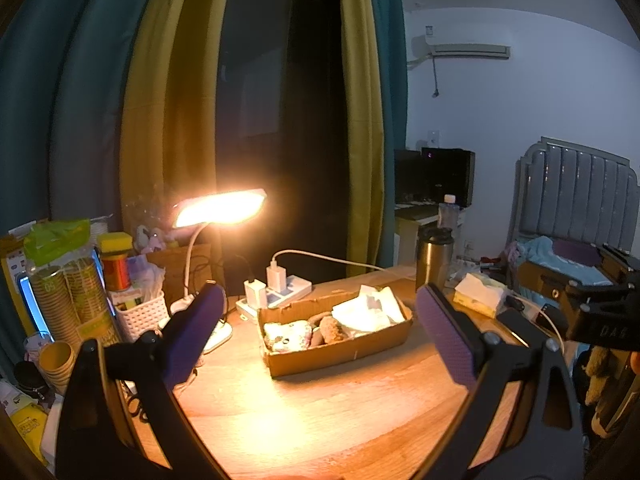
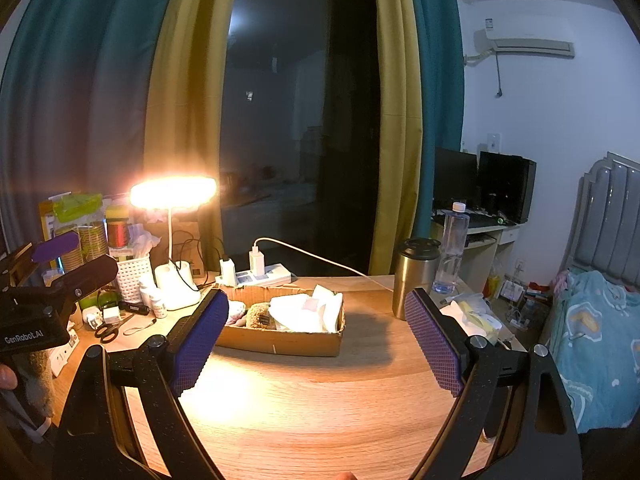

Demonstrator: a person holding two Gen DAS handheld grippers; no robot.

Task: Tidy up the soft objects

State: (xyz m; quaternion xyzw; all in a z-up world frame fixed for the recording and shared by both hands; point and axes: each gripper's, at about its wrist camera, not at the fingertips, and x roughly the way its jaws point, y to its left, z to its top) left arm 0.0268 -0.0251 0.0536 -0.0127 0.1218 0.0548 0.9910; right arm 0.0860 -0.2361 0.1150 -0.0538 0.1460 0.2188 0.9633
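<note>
Left wrist: left gripper [image 1: 320,328] and right gripper [image 2: 316,336] both spread wide, empty, above counter [image 1: 320,412], facing cardboard box [image 1: 340,350] of soft items.

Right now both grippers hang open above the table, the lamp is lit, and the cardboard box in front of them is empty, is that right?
Not quite. The cardboard box is not empty: the left wrist view shows white cloths, a patterned piece and a brown fuzzy item inside it. The rest holds: the left gripper and right gripper are both open over the table, and the lamp is lit.
</note>
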